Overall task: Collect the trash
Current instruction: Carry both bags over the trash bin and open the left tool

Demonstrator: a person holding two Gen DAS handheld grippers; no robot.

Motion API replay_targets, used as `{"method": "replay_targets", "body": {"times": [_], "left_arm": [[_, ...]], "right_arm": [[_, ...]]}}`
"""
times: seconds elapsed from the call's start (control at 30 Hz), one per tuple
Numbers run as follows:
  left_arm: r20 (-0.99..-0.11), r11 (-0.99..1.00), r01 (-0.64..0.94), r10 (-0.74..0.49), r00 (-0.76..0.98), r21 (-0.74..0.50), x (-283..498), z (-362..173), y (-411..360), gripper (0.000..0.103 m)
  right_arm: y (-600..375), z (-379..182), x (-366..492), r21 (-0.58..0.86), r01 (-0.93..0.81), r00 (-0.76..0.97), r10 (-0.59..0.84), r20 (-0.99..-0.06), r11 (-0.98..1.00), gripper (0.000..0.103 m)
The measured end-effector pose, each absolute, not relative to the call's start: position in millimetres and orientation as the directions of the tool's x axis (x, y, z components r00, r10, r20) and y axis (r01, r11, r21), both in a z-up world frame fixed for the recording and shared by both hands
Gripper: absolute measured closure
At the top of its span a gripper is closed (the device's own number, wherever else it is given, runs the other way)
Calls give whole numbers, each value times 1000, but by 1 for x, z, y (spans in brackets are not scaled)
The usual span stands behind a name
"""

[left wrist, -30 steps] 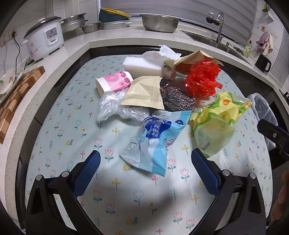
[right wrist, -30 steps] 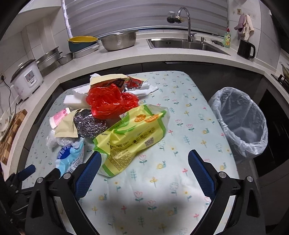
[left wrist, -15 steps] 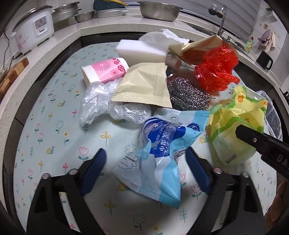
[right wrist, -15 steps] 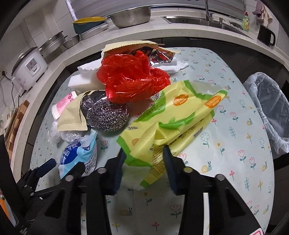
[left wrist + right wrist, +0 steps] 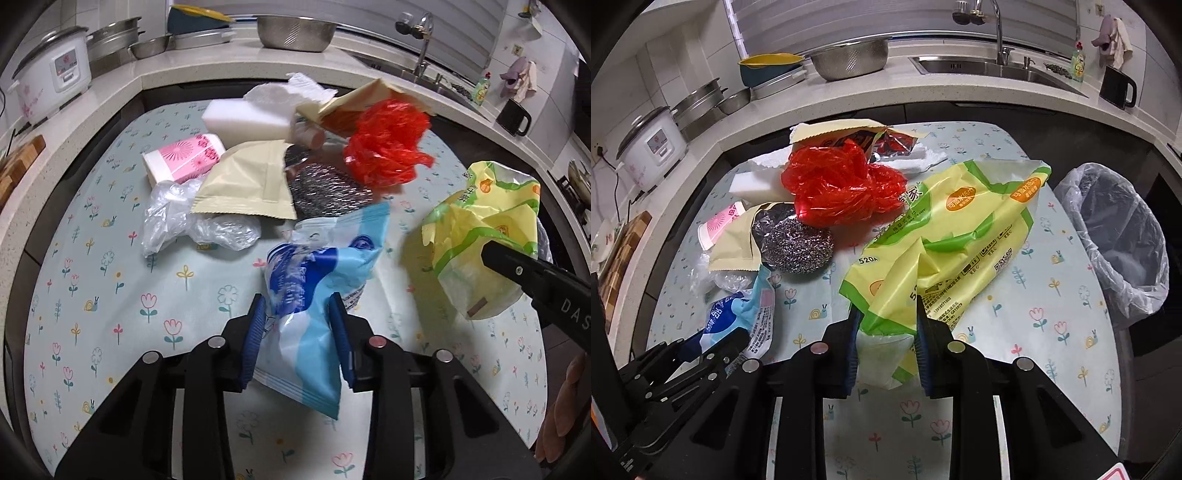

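Blue-and-white plastic is now crumpling between the pads of the left gripper [image 5: 297, 326], which a second ago was hanging wide apart above the tablecloth [image 5: 110, 295]. Both claws have closed in that short time: the left one is clamping the blue wrapper [image 5: 321, 280] at its near end, and the right gripper [image 5: 886, 326] is pinching the near corner of the yellow-green bag [image 5: 945, 243], whose far end appears to be trailing on the cloth.

From the left camera the yellow-green bag is hanging off to the right, looking raised off the cloth, so the lift seems to be under way on that side, while the blue wrapper looks only just gripped.

The lined bin [image 5: 1115, 236] is standing off the right edge of the table, well apart from the left claw and nearer the right one. My guess is the right hand is going there first.

Still lying at the far side are the red plastic bag [image 5: 838, 188], the steel scourer [image 5: 798, 247], the beige pouch [image 5: 251, 184], the pink cup [image 5: 184, 158], the clear film [image 5: 184, 218] and the white sponge block [image 5: 247, 120], so most of the collecting is still ahead.
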State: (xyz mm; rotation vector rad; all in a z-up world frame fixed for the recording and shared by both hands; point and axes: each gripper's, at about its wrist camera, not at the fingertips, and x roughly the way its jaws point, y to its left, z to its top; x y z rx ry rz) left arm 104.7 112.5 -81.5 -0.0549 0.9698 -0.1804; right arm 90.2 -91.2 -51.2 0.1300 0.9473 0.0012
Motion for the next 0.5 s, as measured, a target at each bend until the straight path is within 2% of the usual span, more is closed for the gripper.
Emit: {"method": "replay_targets", "body": {"times": [0.5], "left_arm": [[-750,954,269,-274,602,-132,84,-33,44,79]], "right_arm": [[-153,-19,51,107,157,644,-20,-765,982,79]]}}
